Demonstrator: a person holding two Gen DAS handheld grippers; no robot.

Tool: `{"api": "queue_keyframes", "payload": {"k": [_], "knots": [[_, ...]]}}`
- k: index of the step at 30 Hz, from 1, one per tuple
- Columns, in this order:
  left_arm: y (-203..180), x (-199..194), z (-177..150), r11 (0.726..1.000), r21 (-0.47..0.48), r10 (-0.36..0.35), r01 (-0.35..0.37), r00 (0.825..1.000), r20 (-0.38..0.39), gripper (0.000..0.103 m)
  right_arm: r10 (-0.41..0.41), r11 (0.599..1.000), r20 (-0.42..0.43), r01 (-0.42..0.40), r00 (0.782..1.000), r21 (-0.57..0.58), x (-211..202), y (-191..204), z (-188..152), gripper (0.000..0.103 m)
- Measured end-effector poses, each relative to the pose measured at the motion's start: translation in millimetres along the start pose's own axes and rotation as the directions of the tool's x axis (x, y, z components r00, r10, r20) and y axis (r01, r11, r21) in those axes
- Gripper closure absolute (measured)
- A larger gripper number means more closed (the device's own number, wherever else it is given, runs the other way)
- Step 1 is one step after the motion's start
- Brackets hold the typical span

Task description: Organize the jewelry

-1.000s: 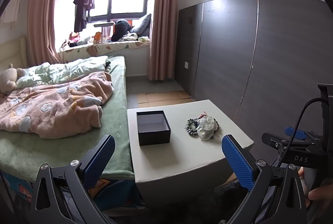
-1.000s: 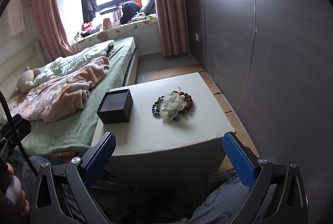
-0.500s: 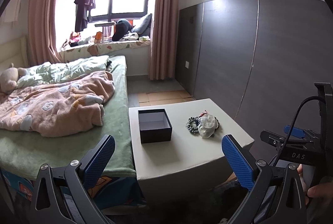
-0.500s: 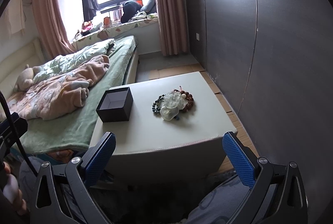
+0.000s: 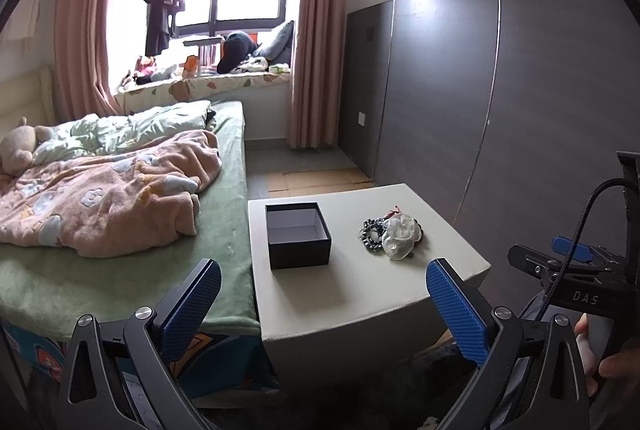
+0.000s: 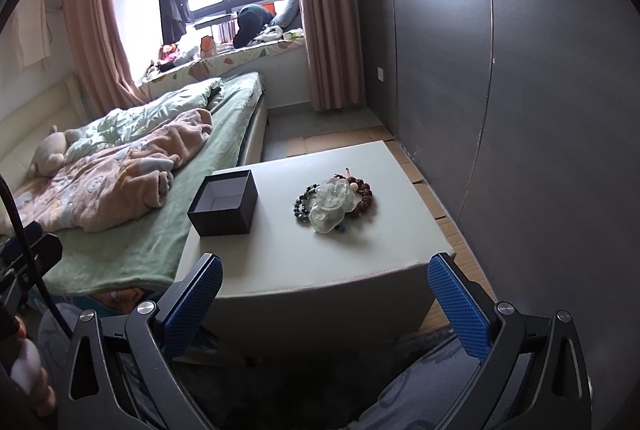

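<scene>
An open black box (image 5: pixel 298 235) (image 6: pixel 225 203) stands empty on the left part of a pale square stool (image 5: pixel 360 294) (image 6: pixel 320 262). A heap of jewelry (image 5: pixel 390 236) (image 6: pixel 334 202) lies to its right: dark bead bracelets, a reddish bead bracelet and clear crystal pieces. My left gripper (image 5: pixel 324 304) is open and empty, short of the stool's near edge. My right gripper (image 6: pixel 324 304) is open and empty, also short of that edge. The right gripper's body shows at the right of the left wrist view (image 5: pixel 576 282).
A bed (image 5: pixel 120 214) (image 6: pixel 120 198) with a pink blanket and a plush toy lies against the stool's left side. A dark panelled wall (image 5: pixel 500 110) (image 6: pixel 500 90) runs along the right. A window seat with clutter and pink curtains stands at the back.
Both grippers have shifted slightly; the stool and its objects sit a little further right in the left wrist view. Both grippers stay open and empty. The box and jewelry have not moved.
</scene>
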State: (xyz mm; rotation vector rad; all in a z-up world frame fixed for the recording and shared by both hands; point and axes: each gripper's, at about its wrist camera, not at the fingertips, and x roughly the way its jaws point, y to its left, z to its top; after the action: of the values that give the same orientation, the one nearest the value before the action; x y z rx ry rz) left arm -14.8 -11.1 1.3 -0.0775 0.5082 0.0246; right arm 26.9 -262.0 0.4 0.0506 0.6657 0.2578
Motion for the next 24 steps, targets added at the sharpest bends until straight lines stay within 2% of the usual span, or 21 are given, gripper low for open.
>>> {"api": "queue_keyframes", "payload": {"k": [14, 24], "knots": [[-3, 41, 3, 1.000, 0.019, 0.012, -0.011, 0.997, -0.078, 0.001, -0.010, 1.000, -0.001, 0.010, 1.000, 0.008, 24, -14, 13, 0.000], [-5, 83, 14, 0.999, 0.032, 0.008, -0.004, 0.991, -0.136, 0.001, 0.054, 0.996, -0.064, -0.050, 0.996, 0.073, 61, -34, 29, 0.000]]}}
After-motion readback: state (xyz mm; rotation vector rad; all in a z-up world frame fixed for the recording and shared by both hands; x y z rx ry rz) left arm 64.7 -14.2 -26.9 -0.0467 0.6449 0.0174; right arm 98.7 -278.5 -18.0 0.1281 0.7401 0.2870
